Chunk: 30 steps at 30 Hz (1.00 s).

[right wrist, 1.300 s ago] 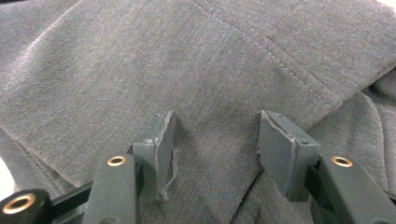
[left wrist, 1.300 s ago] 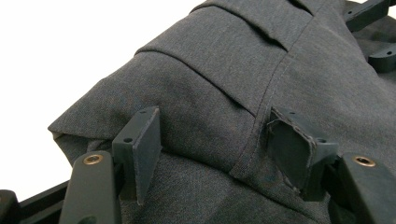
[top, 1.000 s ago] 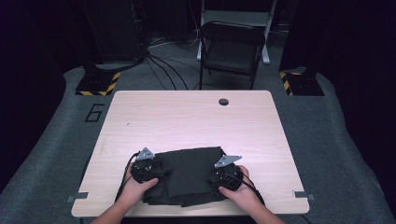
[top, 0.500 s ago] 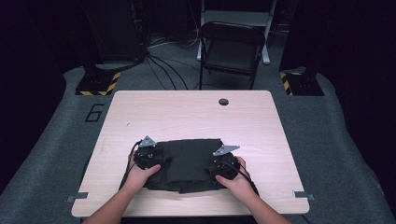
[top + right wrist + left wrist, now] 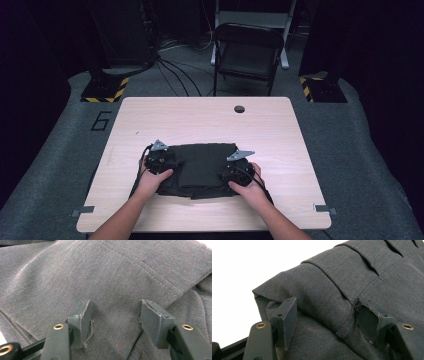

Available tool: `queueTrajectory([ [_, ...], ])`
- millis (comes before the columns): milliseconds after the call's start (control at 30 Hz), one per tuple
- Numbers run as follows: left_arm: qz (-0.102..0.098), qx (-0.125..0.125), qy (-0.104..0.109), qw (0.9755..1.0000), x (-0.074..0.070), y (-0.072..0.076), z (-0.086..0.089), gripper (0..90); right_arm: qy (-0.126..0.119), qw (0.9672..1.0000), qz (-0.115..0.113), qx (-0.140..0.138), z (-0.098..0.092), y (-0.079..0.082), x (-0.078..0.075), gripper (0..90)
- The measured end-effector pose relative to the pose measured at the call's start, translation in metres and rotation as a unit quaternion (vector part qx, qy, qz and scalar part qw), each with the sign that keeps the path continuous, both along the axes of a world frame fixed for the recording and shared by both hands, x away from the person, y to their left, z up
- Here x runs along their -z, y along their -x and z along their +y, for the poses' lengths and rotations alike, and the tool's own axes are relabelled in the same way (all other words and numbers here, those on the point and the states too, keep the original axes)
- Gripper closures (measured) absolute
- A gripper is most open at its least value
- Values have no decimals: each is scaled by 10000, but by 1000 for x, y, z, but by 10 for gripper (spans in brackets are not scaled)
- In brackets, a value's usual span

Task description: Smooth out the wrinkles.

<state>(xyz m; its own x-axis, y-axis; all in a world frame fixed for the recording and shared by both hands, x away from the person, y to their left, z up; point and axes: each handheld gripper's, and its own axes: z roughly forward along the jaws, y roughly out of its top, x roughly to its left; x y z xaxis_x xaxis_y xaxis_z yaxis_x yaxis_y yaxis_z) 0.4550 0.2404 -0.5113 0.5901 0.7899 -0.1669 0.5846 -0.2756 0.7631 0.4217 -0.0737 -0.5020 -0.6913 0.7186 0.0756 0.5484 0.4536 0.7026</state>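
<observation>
Blk grippers [image 5: 161, 161], grey plates, brass screws.

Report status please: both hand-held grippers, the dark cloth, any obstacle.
Left hand-held gripper open, right hand-held gripper open, both over cloth. Dark folded cloth flat on table. Nothing in the way.

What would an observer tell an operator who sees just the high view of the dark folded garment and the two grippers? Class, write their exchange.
Operator: On the left, are the jaws shut or open?
Observer: Open. The left gripper has its jaws apart, with a folded edge of the grey garment between them.
Operator: And on the right?
Observer: The right gripper is open too, over flat cloth crossed by a stitched seam.
</observation>
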Motion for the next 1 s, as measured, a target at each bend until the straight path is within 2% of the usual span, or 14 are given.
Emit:
queueTrajectory([
  [100,-8,-10,-3,10000,0,-3,0,342,-70,10000,-52,3,-1,-5,1,402],
  [133,5,25,-76,10000,-1,-5,2,341,-68,10000,-43,15,-1,-6,1,401],
  [267,27,-86,70,9999,1,-6,2,338,-41,10000,7,7,-1,-10,0,392],
  [300,37,-97,76,9999,1,-6,2,338,-44,10000,-24,-10,-1,-12,0,388],
  [333,16,-96,77,9999,1,-6,2,338,-69,9999,70,50,-1,-11,0,385],
  [367,52,-60,50,10000,0,-6,3,337,-19,10000,-15,-44,-2,-12,0,380],
  [500,69,-69,69,9999,-1,-5,3,336,-27,10000,49,-32,0,-12,-2,359],
  [567,39,-154,119,9998,-1,-4,2,341,-30,10000,73,-14,1,-11,-4,350],
  [633,-23,-134,73,9999,-3,-2,1,352,2,10000,72,-41,1,-11,-6,346],
  [667,8,-66,45,10000,-5,-2,2,356,2,10000,59,-44,1,-11,-7,345],
  [833,-22,-104,115,9999,-11,1,5,363,-45,9999,13,-90,3,-7,-16,344],
  [900,-41,-73,185,9998,-18,8,8,364,-53,9999,-33,-134,3,-4,-20,344],
  [933,-69,-54,188,9998,-20,10,8,364,-92,9999,32,-115,3,-1,-24,344],
  [1000,-122,28,156,9998,-27,17,10,366,-125,9998,7,-130,2,3,-27,344],
])
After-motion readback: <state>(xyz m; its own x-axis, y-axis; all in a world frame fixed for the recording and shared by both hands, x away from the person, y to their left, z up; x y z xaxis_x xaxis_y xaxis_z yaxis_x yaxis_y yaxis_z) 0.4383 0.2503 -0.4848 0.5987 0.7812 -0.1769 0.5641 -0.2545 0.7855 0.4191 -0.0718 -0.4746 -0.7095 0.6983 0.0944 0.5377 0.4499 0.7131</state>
